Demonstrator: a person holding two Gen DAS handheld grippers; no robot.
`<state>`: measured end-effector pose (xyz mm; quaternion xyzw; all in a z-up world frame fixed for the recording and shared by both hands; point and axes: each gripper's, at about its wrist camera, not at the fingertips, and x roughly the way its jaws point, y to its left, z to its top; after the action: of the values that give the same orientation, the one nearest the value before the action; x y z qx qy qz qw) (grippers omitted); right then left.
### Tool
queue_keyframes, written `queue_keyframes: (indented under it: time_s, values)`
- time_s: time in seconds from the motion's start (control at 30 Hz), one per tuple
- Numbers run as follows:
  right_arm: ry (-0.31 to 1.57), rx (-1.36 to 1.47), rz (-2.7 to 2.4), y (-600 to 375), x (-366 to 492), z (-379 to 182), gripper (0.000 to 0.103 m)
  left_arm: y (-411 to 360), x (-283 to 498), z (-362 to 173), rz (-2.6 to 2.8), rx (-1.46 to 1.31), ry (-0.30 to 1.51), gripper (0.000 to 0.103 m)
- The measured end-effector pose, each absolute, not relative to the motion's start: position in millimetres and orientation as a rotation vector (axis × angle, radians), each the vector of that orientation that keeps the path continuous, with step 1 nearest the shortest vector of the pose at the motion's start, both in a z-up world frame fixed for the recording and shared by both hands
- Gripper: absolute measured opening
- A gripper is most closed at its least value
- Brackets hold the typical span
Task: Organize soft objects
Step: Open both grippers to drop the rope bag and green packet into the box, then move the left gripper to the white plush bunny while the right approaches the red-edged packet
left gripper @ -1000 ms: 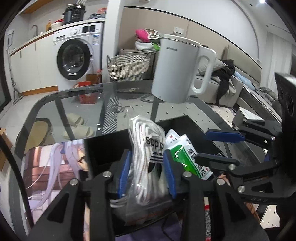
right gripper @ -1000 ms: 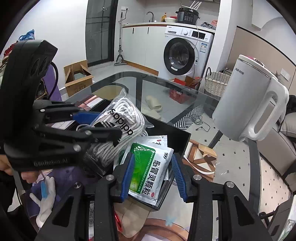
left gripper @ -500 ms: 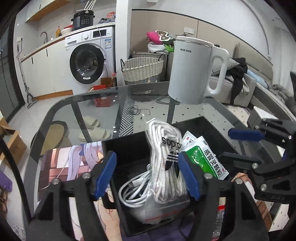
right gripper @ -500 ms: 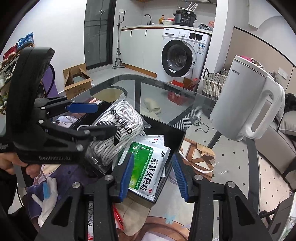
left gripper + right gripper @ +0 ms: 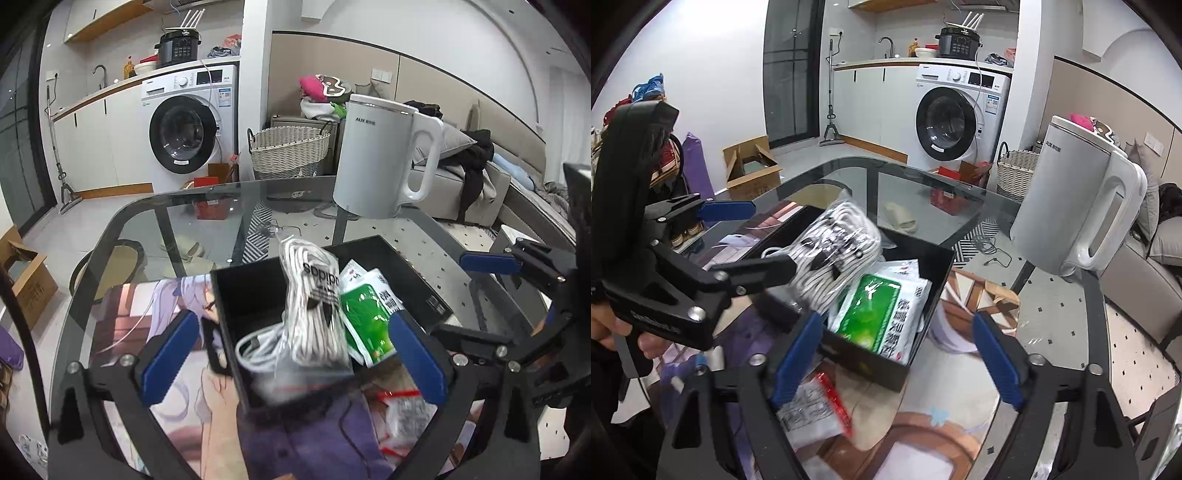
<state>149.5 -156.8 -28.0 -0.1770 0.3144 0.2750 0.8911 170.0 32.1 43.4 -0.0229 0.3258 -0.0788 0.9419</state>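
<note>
Tools (both spread) flank box (image 5: 424, 269).

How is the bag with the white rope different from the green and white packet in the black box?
The rope bag is clear and puffy; the green packet is flat and printed. The rope bag stands taller, while the green packet leans low beside it. Both sit inside the black box, and neither tool grips them.

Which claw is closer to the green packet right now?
Right. The right claw hangs open just in front of the green packet; the left claw is open around the rope bag beside it.
</note>
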Motion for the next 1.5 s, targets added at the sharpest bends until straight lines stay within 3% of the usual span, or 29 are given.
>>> queue_keyframes:
  time_s: [0.13, 0.83, 1.5]
  values:
    - [0.654, -0.363, 0.589, -159.3, 134.6, -29.7, 0.1, 35.2, 146.5, 47.9, -0.14, -0.042, 0.655, 0.103]
    - [0.714, -0.329, 0.571, -172.7, 87.7, -58.6, 0.103, 40.2, 50.3, 22.6, -0.155, -0.064, 0.709, 0.103]
    - [0.836, -0.392, 0.596, -156.4, 99.6, -103.9, 0.103, 13.5, 46.7, -34.9, -0.259, -0.061, 0.887, 0.103]
